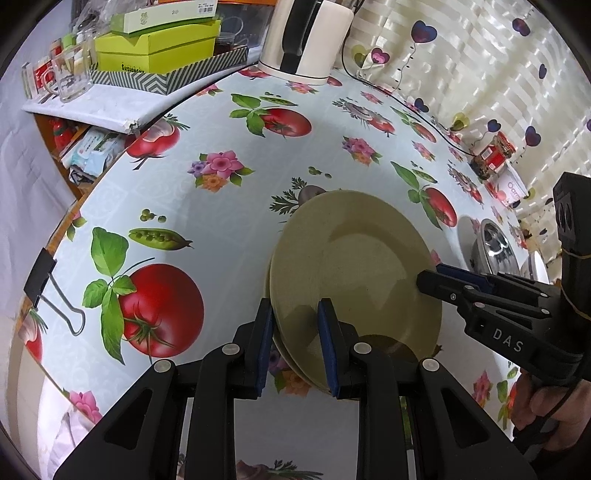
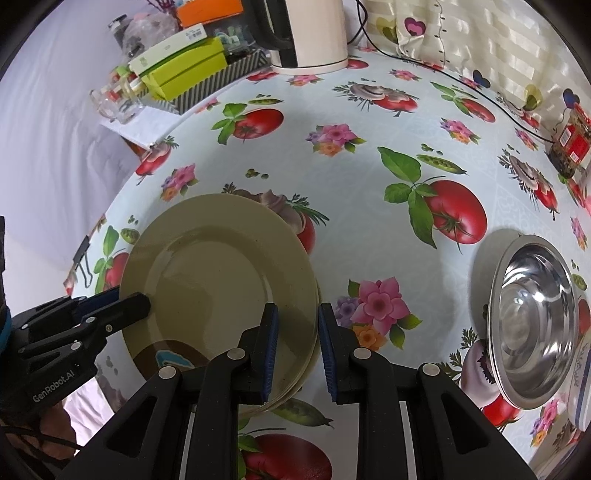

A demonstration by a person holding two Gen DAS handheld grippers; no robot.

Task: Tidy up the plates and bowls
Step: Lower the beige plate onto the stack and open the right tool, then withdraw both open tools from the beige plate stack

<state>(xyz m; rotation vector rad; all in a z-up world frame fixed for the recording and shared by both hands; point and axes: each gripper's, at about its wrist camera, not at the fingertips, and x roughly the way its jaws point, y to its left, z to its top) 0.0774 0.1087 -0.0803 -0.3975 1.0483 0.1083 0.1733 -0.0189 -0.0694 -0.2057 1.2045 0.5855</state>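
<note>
A worktop [image 1: 229, 122] draped in a pale blue oilcloth printed with tomatoes, pea pods and flowers fills both views, with a cream curtain [image 1: 480, 55] patterned in hearts behind it.

In the left wrist view, the left tongs [image 1: 295, 343] straddle the 7 o'clock rim of a stack of olive-green plates [image 1: 354, 266]; one blue pad lies outside the rim and the other over the top plate's face, with a visible gap, so the jaws are parted rather than clamped. The right tongs [image 1: 430, 277] reach in from 3 o'clock, their tips at the stack's rim on that side; whether they pinch it I cannot tell from here.

In the right wrist view the right tongs [image 2: 297, 343] bracket the stack's 4 o'clock edge [image 2: 218, 273], one pad over the plate, one outside, with daylight between pad and rim (so parted). The left tongs [image 2: 138, 301] come in from 9 o'clock, tip resting on the plate's rim.

The plates sit on the worktop, two at least, slightly offset. At 3 o'clock of them, well apart, a steel bowl [image 2: 535, 325] stands tilted, leaning on a white dish [image 2: 585, 384] at the frame's edge.

Farther out: a white kettle [image 2: 306, 33] at 12 o'clock, green boxes [image 2: 184, 68] in a striped tray at 11 o'clock, a glass mug [image 1: 70, 77], and a binder clip [image 1: 44, 280] on the worktop's edge.
</note>
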